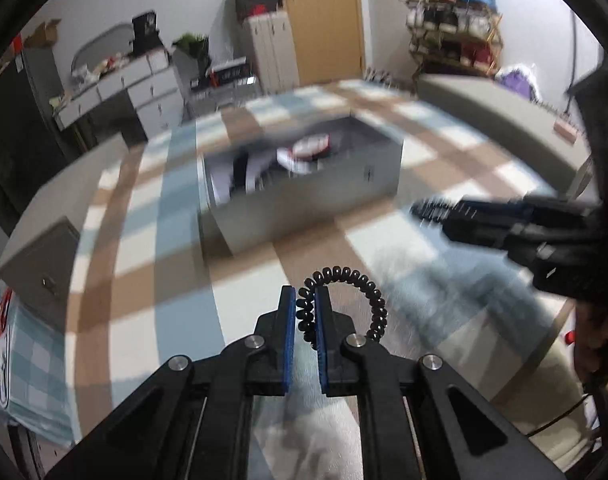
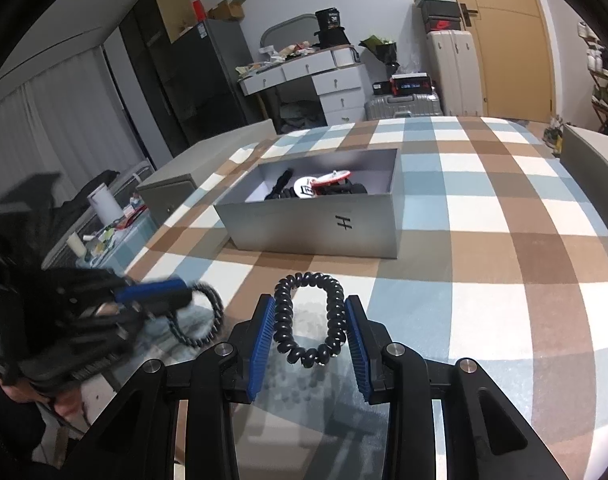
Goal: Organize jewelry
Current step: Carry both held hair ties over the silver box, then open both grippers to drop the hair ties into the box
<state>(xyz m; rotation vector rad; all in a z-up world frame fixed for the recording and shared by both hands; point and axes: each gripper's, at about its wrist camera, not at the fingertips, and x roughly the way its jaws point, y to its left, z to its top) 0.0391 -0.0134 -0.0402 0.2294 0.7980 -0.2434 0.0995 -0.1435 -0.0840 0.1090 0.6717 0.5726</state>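
My left gripper (image 1: pixel 305 304) is shut on a black spiral coil band (image 1: pixel 363 292), held above the checked cloth; it also shows blurred in the right wrist view (image 2: pixel 202 312). My right gripper (image 2: pixel 309 316) stands open around a second black spiral coil band (image 2: pixel 308 316) that lies on the cloth between the blue pads, not squeezed. The grey open box (image 2: pixel 315 226) stands ahead in the middle of the table and holds black and red-white items (image 2: pixel 323 186). The box shows blurred in the left wrist view (image 1: pixel 304 200). The right gripper appears at the right of the left wrist view (image 1: pixel 423 210).
A blue, brown and white checked cloth (image 2: pixel 483 208) covers the table. Grey chair backs (image 2: pixel 168 192) stand at the table's edges. A side table with cups and clutter (image 2: pixel 104 216) sits to the left. Drawers, suitcases and a door are behind.
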